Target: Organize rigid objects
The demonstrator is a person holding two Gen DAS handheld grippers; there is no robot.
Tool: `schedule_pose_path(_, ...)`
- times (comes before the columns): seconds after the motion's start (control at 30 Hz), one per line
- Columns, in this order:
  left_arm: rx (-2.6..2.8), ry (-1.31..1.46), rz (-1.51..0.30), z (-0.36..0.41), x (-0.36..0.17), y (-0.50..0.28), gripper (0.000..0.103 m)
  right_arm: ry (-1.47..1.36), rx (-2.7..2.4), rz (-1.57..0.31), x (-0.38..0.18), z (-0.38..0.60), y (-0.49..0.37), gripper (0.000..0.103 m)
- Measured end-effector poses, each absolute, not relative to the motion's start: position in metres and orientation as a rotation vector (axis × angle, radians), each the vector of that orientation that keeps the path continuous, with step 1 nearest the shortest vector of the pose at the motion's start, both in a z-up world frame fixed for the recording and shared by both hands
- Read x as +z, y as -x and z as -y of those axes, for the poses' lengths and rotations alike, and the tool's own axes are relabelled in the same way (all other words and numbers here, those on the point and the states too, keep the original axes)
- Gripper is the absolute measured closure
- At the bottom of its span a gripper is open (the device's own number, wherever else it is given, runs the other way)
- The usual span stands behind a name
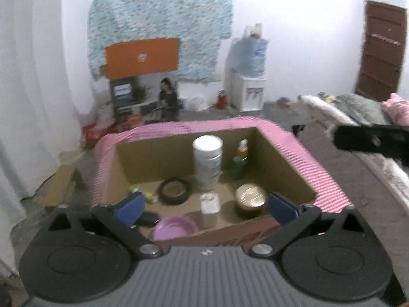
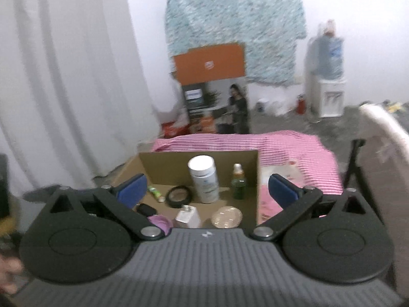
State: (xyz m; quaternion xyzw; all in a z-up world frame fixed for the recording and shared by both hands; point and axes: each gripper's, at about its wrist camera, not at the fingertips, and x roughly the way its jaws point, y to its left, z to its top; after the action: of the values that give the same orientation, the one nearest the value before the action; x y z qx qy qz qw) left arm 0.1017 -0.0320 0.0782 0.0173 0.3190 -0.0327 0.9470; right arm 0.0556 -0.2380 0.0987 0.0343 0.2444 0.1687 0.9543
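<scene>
Left gripper (image 1: 204, 206): jaws spread wide, holding nothing, above the box's near edge.
Right gripper (image 2: 205, 192): likewise agape and empty.
Box (image 1: 288, 158): holds bottle (image 1: 207, 163), green bottle (image 1: 239, 165), tape roll (image 1: 173, 190), tin (image 1: 251, 197), bowl (image 1: 175, 227).
Progress: seemingly mostly packed; nothing visibly left outside.
</scene>
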Motion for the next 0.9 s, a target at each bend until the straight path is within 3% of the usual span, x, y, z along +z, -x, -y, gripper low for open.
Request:
schedule_pose_path(0.5, 0.084, -0.128, -0.652, 0.028, 0.085, -0.075, 0.000, -0.042, 0.131, -0.379, 0.081, 0.223, -0.021, 0.001)
schedule_pose_path(0.73, -0.008, -0.100, -0.610, 0.034, 0.086, -0.069, 0.000, -0.091, -0.033, -0.090, 0.094, 0.241, 0.018, 0.001)
schedule_pose_path(0.9, -0.001, -0.053, -0.621, 0.033, 0.079, -0.072, 0.000, -0.093, -0.004, -0.164, 0.080, 0.249, 0.010, 0.001)
